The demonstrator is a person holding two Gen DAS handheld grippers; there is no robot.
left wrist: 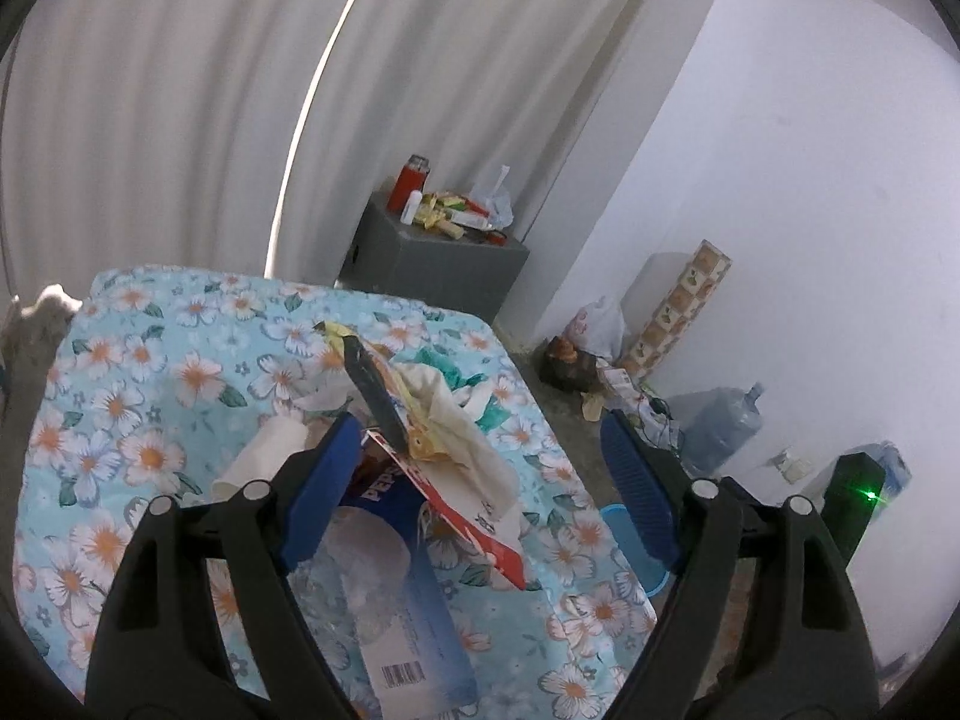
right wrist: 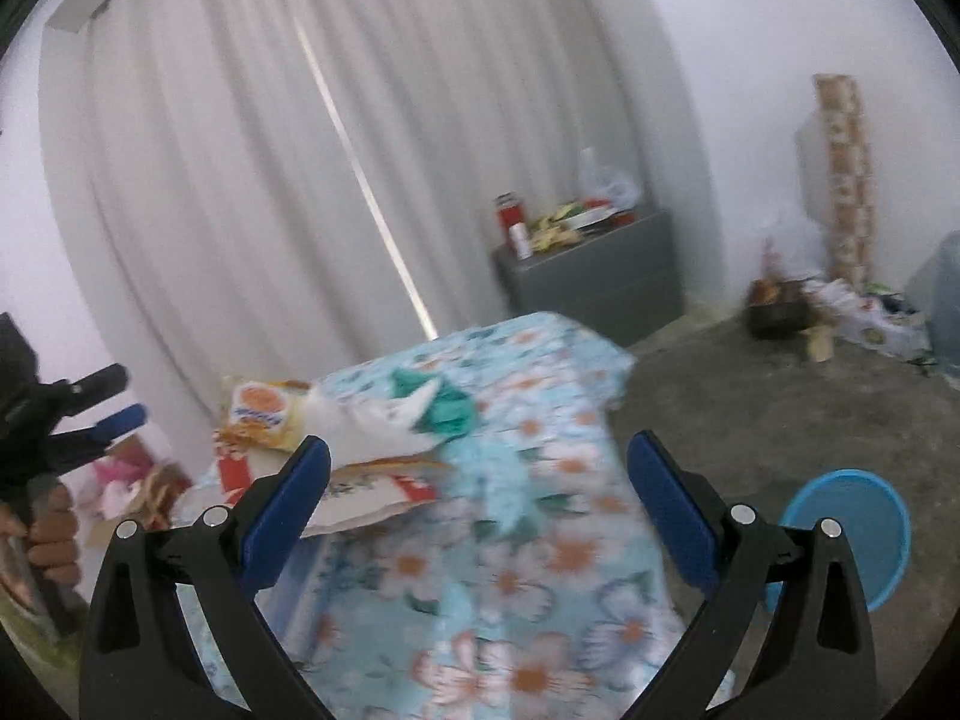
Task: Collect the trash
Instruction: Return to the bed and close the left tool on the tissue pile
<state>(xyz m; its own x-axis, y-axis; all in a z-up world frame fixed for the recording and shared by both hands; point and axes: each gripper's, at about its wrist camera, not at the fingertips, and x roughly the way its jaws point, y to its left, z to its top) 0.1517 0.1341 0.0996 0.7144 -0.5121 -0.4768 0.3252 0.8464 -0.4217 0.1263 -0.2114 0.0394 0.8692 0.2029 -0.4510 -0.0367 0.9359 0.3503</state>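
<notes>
**Trash pile on floral table: approach stage, nothing gripped**

- Left tongs (left wrist: pixel 480 480): spread, empty, hovering over the pile.
- Right tongs (right wrist: pixel 480 504): spread, empty, beside the pile's edge.
- Trash pile (left wrist: pixel 420 420): wrappers, crumpled paper, a Pepsi box (left wrist: pixel 402 570), heaped on the table (left wrist: pixel 150 408).
- Blue bin (right wrist: pixel 852 534): on the floor beside the table, judged the drop point.
- Grey cabinet (left wrist: pixel 432 258): beyond, cluttered.

Next: lower one pair onto a single piece and close. The right view is blurred and the box's lower end is cut off.
</notes>
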